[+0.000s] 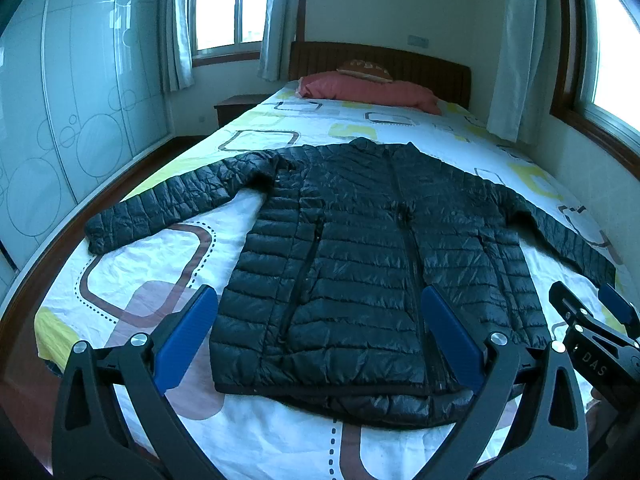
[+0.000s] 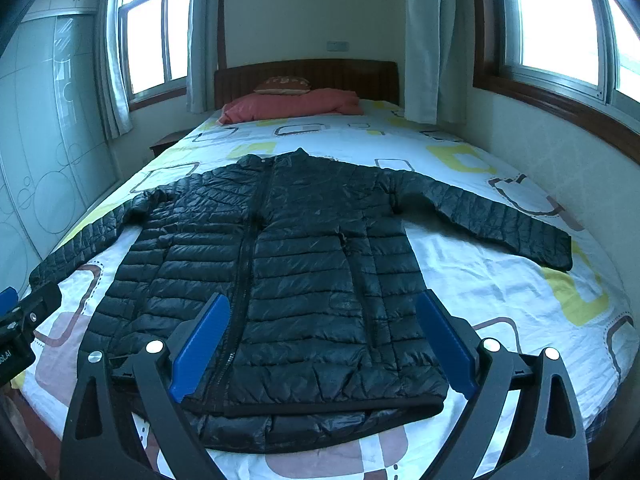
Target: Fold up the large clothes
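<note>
Jacket (image 1: 360,248) lies flat, front up, across the bed (image 1: 160,264): hem at the foot edge, collar toward the headboard, sleeves spread to both side edges. Long axis runs straight ahead of both tongs. Left tongs (image 1: 320,336) wide, empty, over the hem's left half. Right tongs (image 2: 324,348) wide, empty, over its right half. Each arm nearer its own sleeve; no contact yet.

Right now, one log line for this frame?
phase: pre-fold | jacket: flat on bed, sleeves spread | left gripper: open, empty | right gripper: open, empty
</note>
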Motion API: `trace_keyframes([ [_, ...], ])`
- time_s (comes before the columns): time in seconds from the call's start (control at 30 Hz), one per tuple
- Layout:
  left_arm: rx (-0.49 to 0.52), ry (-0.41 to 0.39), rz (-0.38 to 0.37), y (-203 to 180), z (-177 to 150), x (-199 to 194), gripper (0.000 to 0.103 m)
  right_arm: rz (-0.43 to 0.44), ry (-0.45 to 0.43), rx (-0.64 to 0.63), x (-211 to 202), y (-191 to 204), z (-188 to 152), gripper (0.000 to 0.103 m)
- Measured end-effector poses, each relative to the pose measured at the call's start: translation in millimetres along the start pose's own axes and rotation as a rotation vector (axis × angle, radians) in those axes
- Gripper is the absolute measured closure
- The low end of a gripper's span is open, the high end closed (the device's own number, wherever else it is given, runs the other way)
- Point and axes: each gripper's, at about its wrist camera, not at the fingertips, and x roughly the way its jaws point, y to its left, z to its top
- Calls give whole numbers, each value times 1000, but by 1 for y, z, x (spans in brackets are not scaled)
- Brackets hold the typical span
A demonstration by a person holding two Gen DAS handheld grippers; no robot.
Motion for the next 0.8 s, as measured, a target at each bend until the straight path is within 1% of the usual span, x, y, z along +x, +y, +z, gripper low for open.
trace_keyframes([
  [0.1, 1, 3, -2, 2, 2, -5, 2, 1, 0, 0, 0, -1, -1, 10],
  [0.8, 1, 2, 0, 1, 1, -6, 2, 0, 1, -5, 0, 5, -1, 10],
])
